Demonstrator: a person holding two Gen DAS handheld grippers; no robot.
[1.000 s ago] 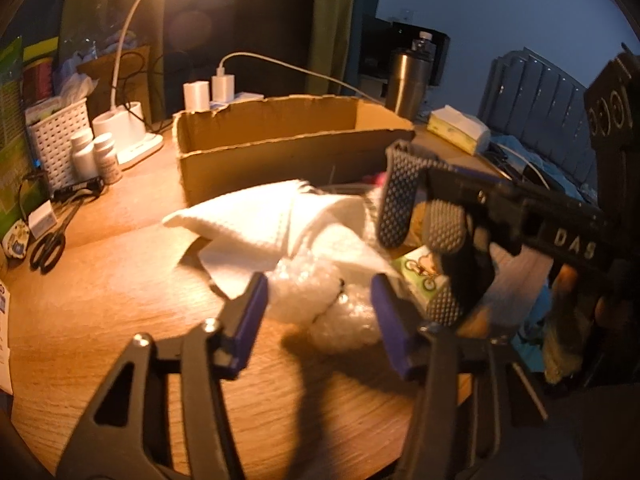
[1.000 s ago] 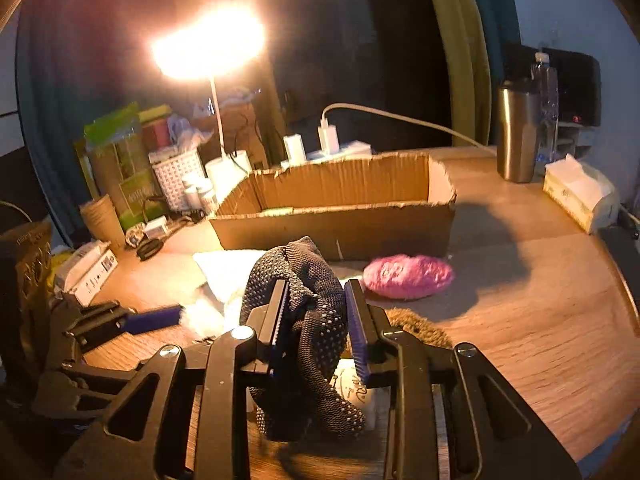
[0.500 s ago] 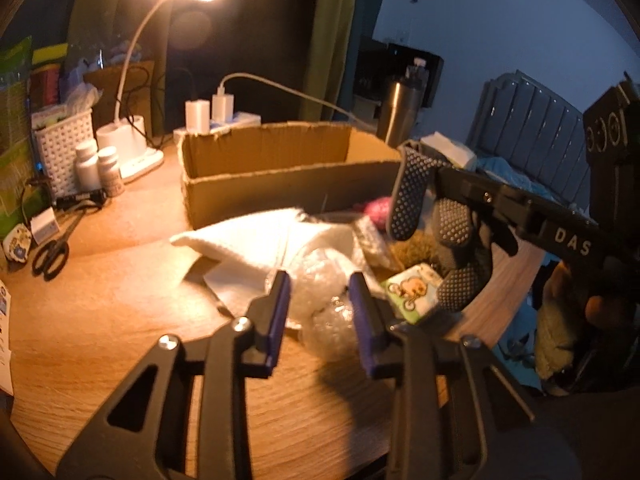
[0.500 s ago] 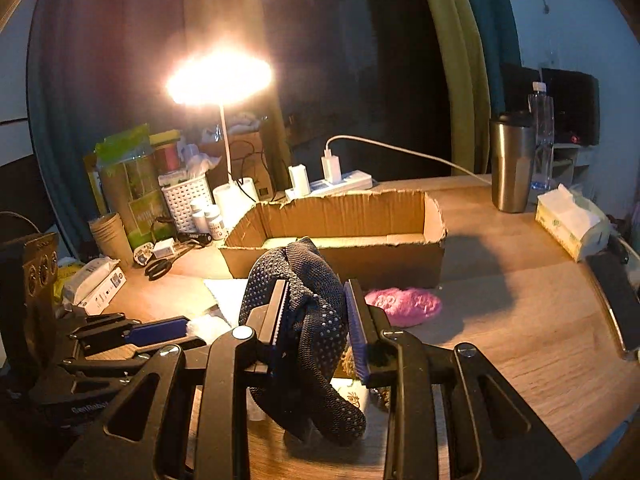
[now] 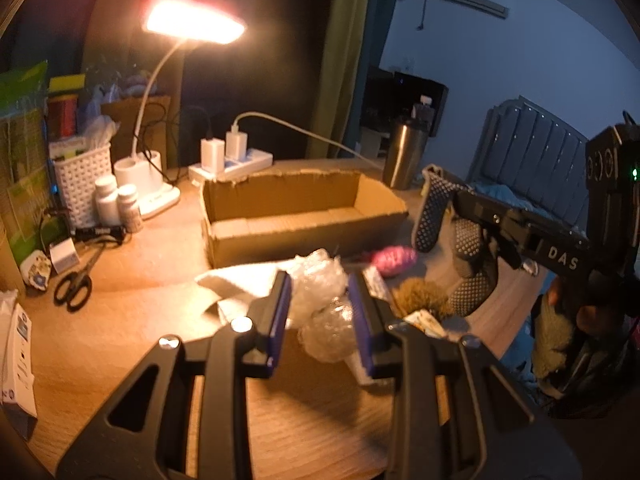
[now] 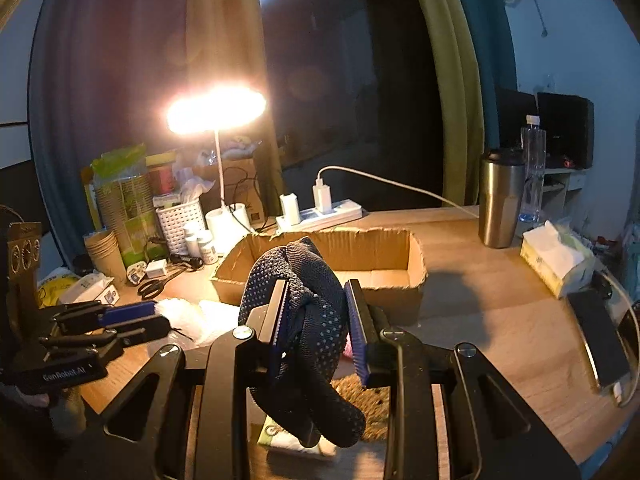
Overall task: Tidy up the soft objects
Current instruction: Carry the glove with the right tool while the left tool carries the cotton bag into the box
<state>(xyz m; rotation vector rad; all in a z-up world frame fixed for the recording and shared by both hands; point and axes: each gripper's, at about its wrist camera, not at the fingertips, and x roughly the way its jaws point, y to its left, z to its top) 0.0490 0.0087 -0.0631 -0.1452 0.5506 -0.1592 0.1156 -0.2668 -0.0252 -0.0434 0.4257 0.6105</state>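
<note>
in the left wrist view, the left hand-held gripper point(image 5: 320, 312) fills the lower middle of the frame, its blue-padded jaws pressed against a crumpled wad of clear bubble wrap point(image 5: 320, 300) that bulges above and below the pads. just behind the wad, a white paper towel point(image 5: 236, 284) lies flat on the round wooden worktop point(image 5: 120, 320). a shallow, open brown cardboard box point(image 5: 296, 216) sits at the centre of the frame, apart from the wad. to the right of the box's near corner lie a pink fuzzy lump point(image 5: 392, 260) and, nearer, a brown bristly tuft point(image 5: 420, 300). the right hand-held gripper point(image 5: 464, 236) reaches in from the right edge.

in the right wrist view, the right hand-held gripper point(image 6: 316, 320) sits at lower centre, clamped tight on a dark knitted glove with pale grip dots point(image 6: 300, 320). the glove bunches above the pads and droops below them, clear of the worktop point(image 6: 500, 320). the cardboard box point(image 6: 380, 276) lies directly behind the glove. the left hand-held gripper point(image 6: 132, 316) shows at the left edge.

a lit white desk lamp point(image 6: 218, 120) glows at upper left, and a steel tumbler point(image 6: 500, 200) stands at the right, beside a box of tissues point(image 6: 556, 260).
</note>
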